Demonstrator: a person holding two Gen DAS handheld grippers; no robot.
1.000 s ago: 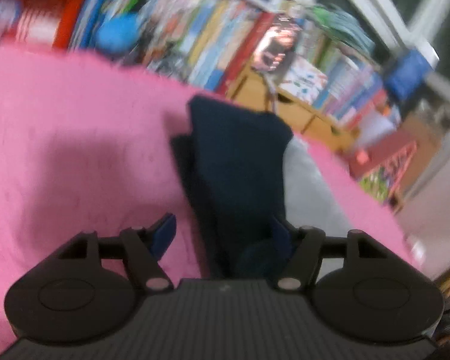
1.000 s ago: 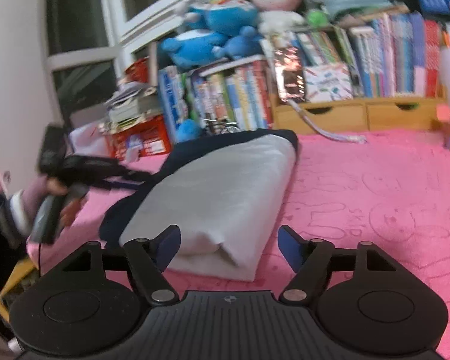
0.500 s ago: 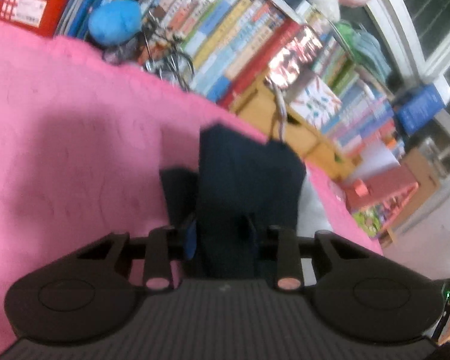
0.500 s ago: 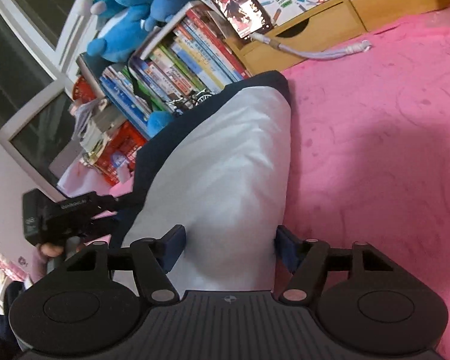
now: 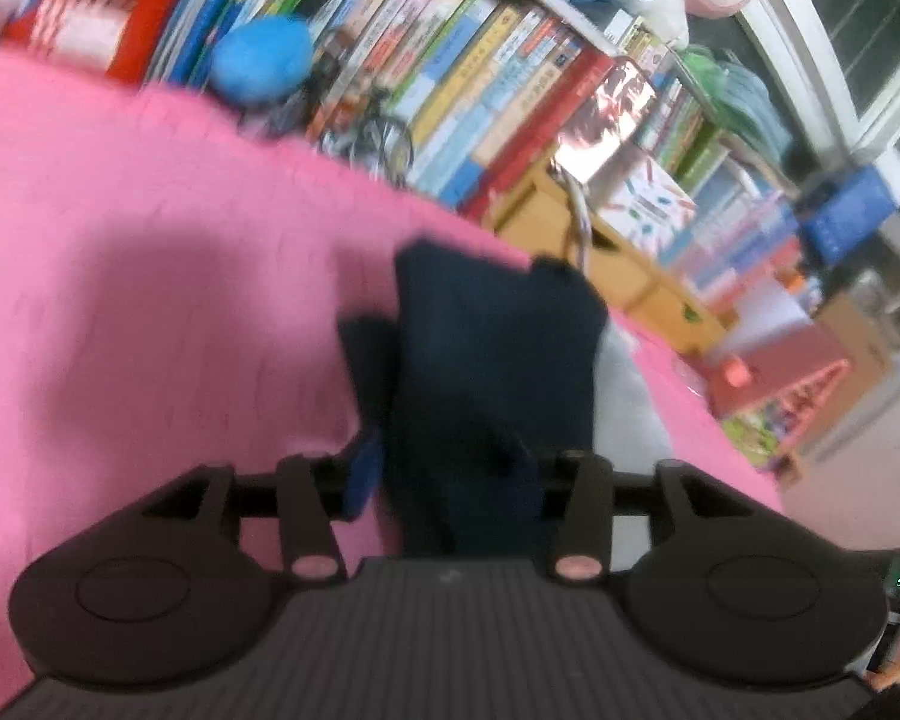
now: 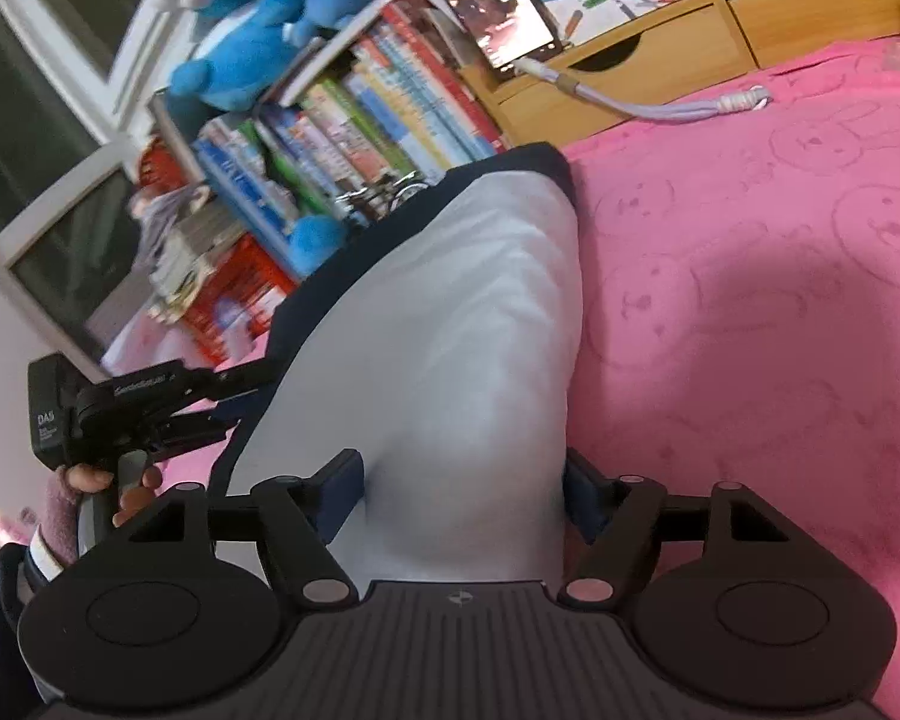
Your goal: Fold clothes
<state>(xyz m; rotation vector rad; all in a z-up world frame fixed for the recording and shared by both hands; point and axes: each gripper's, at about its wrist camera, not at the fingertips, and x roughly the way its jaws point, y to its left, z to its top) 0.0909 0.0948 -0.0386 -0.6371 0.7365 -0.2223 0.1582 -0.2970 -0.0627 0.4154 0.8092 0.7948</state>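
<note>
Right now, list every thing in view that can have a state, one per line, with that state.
garment: folded into a long bundle on the pink blanket, grey side up, navy layer along its left edge.
left gripper: astride the navy edge; jaws have just been opening; grip unclear.
right gripper: fingers straddling the near grey end, hugging both sides.
wooden drawers: both closed.
phone: propped upright, screen lit, cable plugged in.

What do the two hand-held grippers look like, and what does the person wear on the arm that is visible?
Each hand-held gripper, left and right, has a black ribbed body, two round black discs, black linkage arms with pale rivets, and blue pads on the fingers. Seen from the right wrist view, the left one carries a black box with white lettering. The person's sleeve is pink with a striped cuff.
</note>
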